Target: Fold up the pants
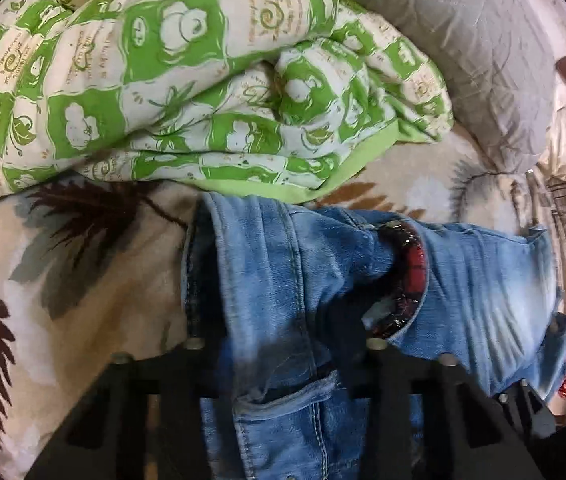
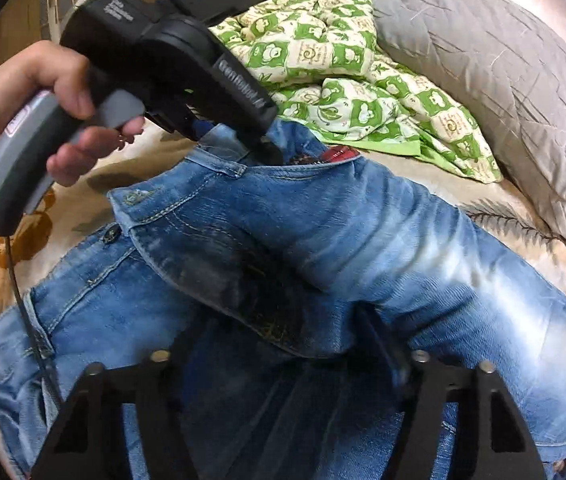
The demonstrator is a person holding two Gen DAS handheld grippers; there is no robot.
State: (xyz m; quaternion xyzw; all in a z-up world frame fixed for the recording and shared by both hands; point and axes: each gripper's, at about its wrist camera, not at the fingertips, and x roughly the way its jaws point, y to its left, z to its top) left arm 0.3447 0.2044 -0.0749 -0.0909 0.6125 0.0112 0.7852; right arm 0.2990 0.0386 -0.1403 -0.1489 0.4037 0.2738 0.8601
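A bed [image 2: 435, 184] with a leaf-print sheet holds a green and white quilt [image 1: 187, 92] and a gray pillow [image 2: 495, 76]. Blue jeans [image 2: 323, 240] lie bunched across the sheet. The left gripper [image 2: 271, 152] pinches the jeans' waistband. The right gripper [image 2: 283, 376] has its fingers pinching denim near the crotch.

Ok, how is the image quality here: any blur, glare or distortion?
Left wrist view: strong fisheye bending, dark corners, faded blue denim jeans soft with motion blur. Right wrist view: same curvature, bright washed patch on the jeans' leg, person's hand slightly smeared.
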